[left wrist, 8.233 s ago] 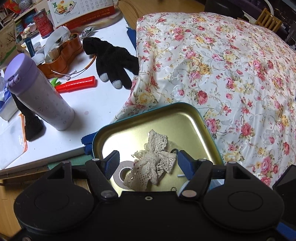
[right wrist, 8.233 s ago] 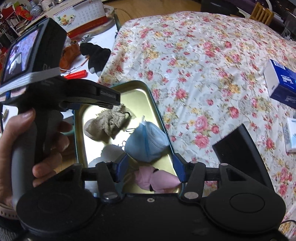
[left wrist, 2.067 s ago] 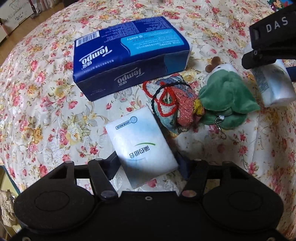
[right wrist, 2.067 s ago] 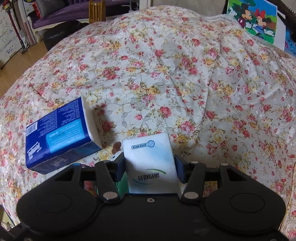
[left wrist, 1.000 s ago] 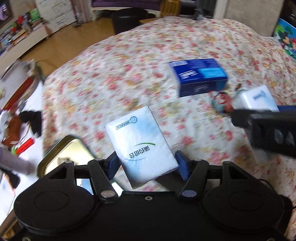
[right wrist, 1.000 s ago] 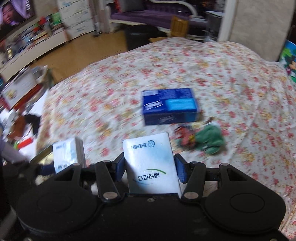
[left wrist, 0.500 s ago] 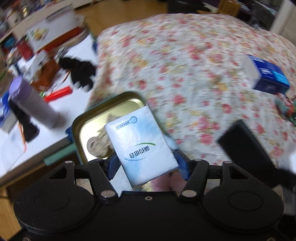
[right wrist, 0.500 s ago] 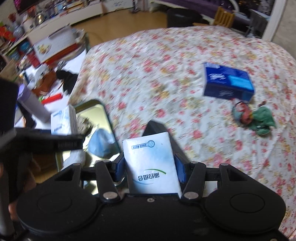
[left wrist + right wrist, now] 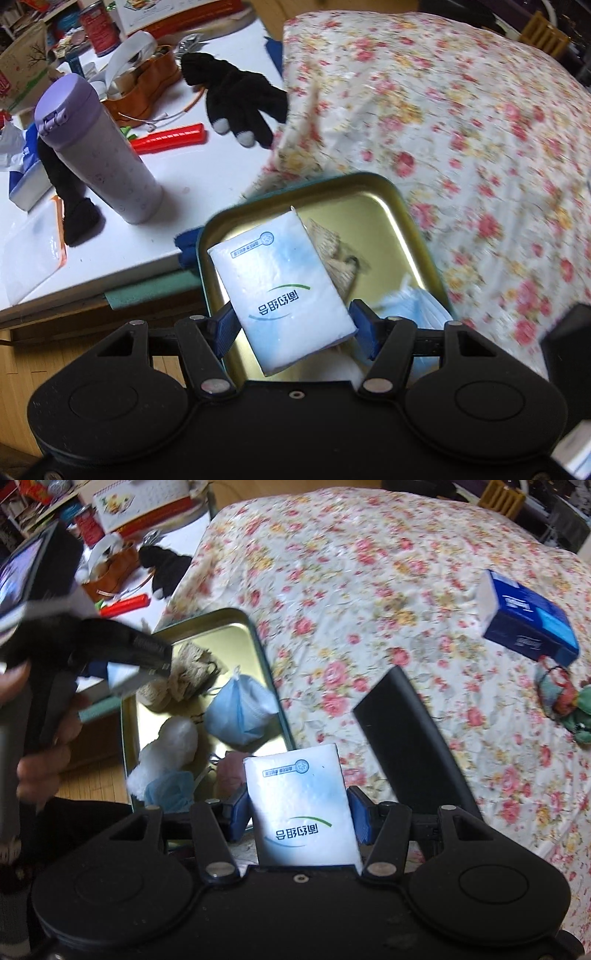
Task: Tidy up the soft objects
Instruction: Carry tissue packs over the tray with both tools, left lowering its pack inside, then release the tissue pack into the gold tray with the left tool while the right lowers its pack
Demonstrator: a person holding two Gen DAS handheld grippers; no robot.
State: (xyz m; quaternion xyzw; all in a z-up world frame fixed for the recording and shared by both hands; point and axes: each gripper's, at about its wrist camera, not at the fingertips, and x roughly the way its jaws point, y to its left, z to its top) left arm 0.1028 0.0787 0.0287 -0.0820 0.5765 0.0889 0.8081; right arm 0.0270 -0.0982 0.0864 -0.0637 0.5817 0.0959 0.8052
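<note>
Only my right view showed the blue tissue box (image 9: 528,618) | left gripper (image 9: 291,325) clamped a tissue pack (image 9: 280,291) | right gripper (image 9: 297,818) clamped another tissue pack (image 9: 301,808), near the tin tray (image 9: 258,642)

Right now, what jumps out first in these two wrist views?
Each gripper is clamped on a white tissue pack: the left gripper holds its tissue pack tilted above the gold tin tray, the right gripper holds its own pack upright beside that tray. Inside lie a blue face mask and a lace scrap; the flowered bedspread fills the rest.
</note>
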